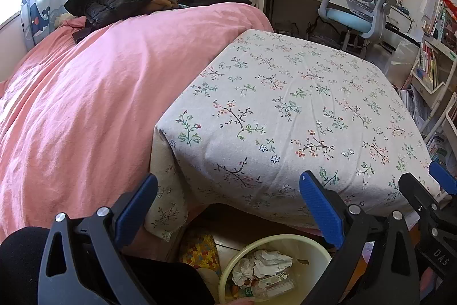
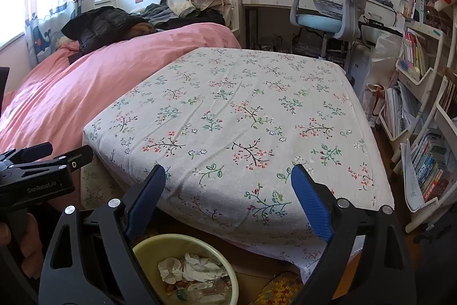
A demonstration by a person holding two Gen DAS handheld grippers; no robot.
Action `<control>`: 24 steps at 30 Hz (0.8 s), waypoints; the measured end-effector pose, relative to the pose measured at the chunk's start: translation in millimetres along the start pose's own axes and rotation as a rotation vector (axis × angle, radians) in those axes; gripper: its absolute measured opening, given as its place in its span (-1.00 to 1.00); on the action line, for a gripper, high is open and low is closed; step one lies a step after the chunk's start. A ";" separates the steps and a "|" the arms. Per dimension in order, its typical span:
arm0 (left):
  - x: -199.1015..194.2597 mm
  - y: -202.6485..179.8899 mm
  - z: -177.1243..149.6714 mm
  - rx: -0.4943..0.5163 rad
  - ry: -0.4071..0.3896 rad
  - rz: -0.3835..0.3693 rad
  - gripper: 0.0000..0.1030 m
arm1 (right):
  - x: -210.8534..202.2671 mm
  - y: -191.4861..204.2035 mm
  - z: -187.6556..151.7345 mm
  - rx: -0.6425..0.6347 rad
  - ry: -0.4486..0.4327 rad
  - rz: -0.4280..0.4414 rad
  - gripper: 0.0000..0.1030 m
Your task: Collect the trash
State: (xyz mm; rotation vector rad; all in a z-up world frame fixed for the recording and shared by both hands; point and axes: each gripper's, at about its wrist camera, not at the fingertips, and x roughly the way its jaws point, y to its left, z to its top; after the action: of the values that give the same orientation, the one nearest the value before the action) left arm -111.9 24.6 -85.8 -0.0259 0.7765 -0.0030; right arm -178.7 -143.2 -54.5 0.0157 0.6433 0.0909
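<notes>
From the left wrist view, the left tool (image 1: pixel 228 207) hangs with its blue-padded fingers spread wide and nothing between them, over the near edge of a table (image 1: pixel 285 105) draped in a white flowered cloth. Below that edge, on the floor, stands a pale yellow bin (image 1: pixel 228 270) holding crumpled tissues (image 1: pixel 265 262) and a clear plastic bottle (image 1: pixel 268 287), so the trash lies inside it. A jigsaw-patterned cushion (image 1: pixel 200 250) sits just beside the bin's left rim. At the right border the right tool (image 1: pixel 428 190) shows, with the letters "DAS" readable on its black body. A bed with a pink duvet (image 1: pixel 85 105) presses against the table's left edge, with dark coats (image 1: pixel 114 2) heaped at its far end. Beyond the table's far edge stands a blue and grey chair (image 1: pixel 360 10); bookshelves (image 1: pixel 434 67) crowd the right side. From the right wrist view, the right tool (image 2: pixel 228 202) is likewise spread, pinching nothing, above the table's (image 2: pixel 242 105) near edge. The bin (image 2: pixel 142 247) sits under its left finger, with tissues (image 2: pixel 194 267) on top. The left tool (image 2: pixel 42 162) enters at the left, gripped by a hand (image 2: pixel 17 242), its body marked "GenRobot.AI". The tabletop itself is bare cloth; the bed (image 2: pixel 71 82) and shelves (image 2: pixel 422 162) close in either side.
</notes>
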 end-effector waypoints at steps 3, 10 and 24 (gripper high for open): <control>0.0 0.0 0.0 -0.001 0.000 0.000 0.84 | 0.2 1.3 0.0 -0.006 -0.002 -0.005 0.68; -1.5 -0.5 0.8 0.006 -0.008 -0.005 0.84 | -0.4 1.1 -0.6 -0.010 -0.009 -0.016 0.69; -15.0 -7.4 3.5 0.025 -0.083 -0.025 0.85 | -7.1 0.1 0.6 -0.015 -0.049 -0.053 0.73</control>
State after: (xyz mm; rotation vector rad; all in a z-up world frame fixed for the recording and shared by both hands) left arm -120.1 17.5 -72.7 -0.0121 0.6935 -0.0348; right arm -184.0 -143.8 -49.8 -0.0131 0.5933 0.0438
